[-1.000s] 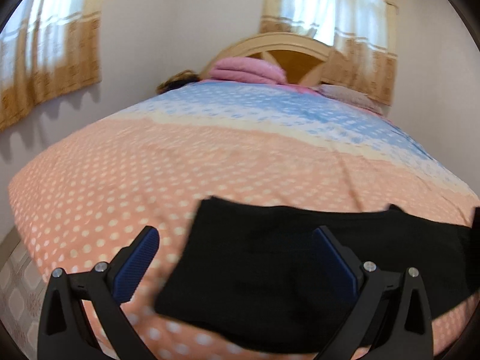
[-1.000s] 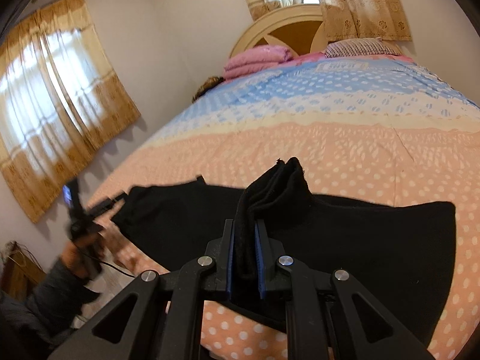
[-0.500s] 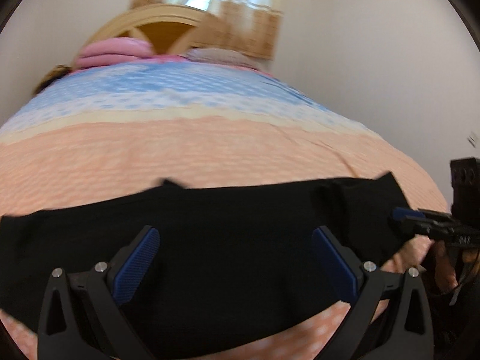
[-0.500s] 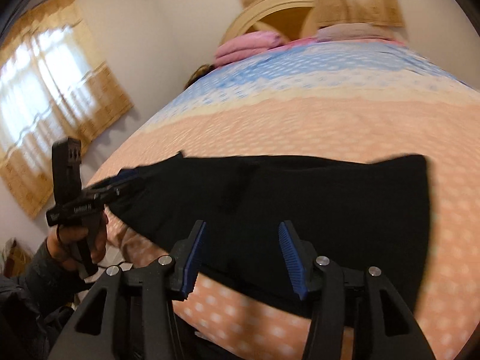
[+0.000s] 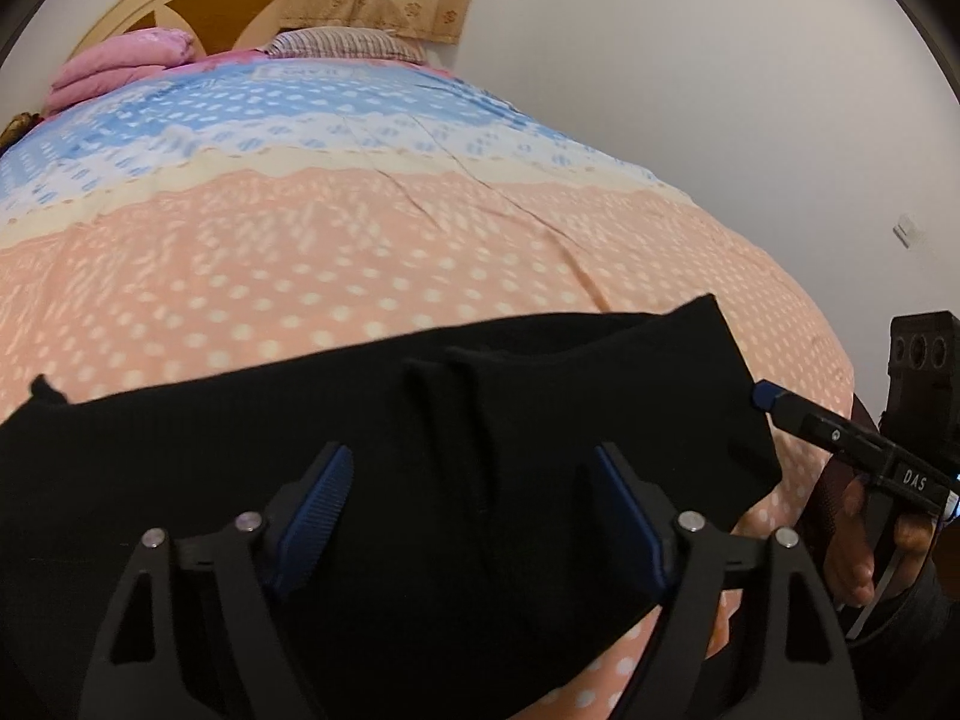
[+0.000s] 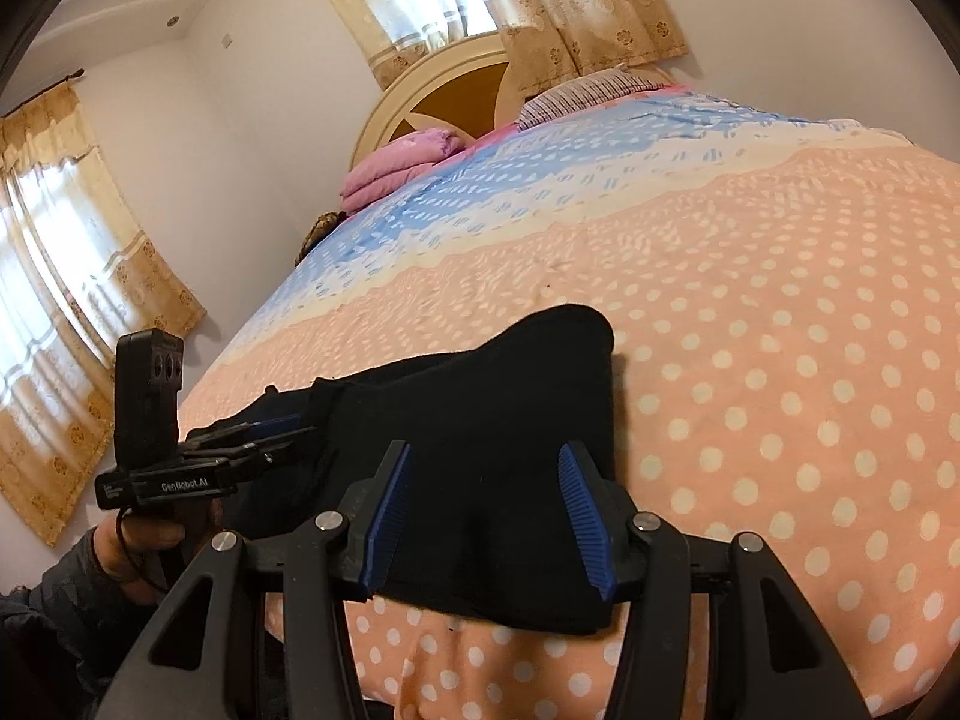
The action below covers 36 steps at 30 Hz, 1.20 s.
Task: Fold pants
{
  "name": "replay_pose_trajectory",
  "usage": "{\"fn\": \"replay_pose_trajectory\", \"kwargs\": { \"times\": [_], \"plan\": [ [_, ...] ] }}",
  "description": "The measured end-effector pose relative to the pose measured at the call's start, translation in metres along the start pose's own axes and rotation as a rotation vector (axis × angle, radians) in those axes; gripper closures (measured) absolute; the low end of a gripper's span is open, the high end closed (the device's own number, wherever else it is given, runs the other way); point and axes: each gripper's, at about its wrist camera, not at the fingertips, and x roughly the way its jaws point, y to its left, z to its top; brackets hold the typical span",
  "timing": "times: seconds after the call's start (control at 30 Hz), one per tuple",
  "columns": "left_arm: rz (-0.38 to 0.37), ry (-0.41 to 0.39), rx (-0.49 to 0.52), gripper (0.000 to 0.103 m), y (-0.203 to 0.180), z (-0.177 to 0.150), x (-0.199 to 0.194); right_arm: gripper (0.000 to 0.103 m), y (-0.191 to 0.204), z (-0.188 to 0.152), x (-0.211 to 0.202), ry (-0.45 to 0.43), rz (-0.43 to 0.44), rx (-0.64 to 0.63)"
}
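Observation:
Black pants (image 5: 420,420) lie folded across the near edge of the bed, and the right wrist view shows their right end (image 6: 498,396). My left gripper (image 5: 474,516) hovers over the right half of the pants. Its jaws are closing, with cloth under them and the blue pads clear of it. The right gripper (image 6: 486,510) stands open above the pants' right end, nothing pinched. In the left wrist view the right gripper (image 5: 765,394) reaches in at the pants' right edge. From the right wrist view the left gripper (image 6: 270,429) sits low over the cloth further left.
The dotted peach and blue bedspread (image 6: 750,312) stretches beyond the pants. A folded pink blanket (image 6: 396,165) and a striped pillow (image 6: 588,87) lie by the headboard (image 6: 456,90). Curtained windows (image 6: 54,300) and white walls surround the bed. A person's hand (image 5: 852,564) holds the right gripper.
My right gripper let go of the bunched cloth and opened; the fold now lies flat. The left gripper swept right along the pants, and its jaws have narrowed a little.

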Motion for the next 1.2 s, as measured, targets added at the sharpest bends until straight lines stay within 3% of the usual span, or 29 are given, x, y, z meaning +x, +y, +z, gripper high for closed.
{"fn": "replay_pose_trajectory", "kwargs": {
  "times": [0.1, 0.27, 0.67, 1.2],
  "plan": [
    [-0.003, 0.003, 0.028, 0.036, -0.009, 0.001, 0.006, 0.051, 0.002, -0.002, -0.002, -0.021, -0.008, -0.006],
    [-0.019, 0.007, 0.018, 0.087, -0.005, 0.006, 0.004, 0.049, 0.003, -0.003, -0.005, -0.058, -0.006, -0.017],
    [-0.057, -0.106, -0.056, 0.091, 0.01, 0.013, -0.039, 0.046, 0.004, -0.007, -0.009, -0.108, 0.011, -0.045],
    [0.008, -0.05, -0.193, 0.091, 0.056, 0.001, -0.039, 0.045, 0.028, -0.02, 0.004, -0.052, 0.052, -0.169]
  ]
}}
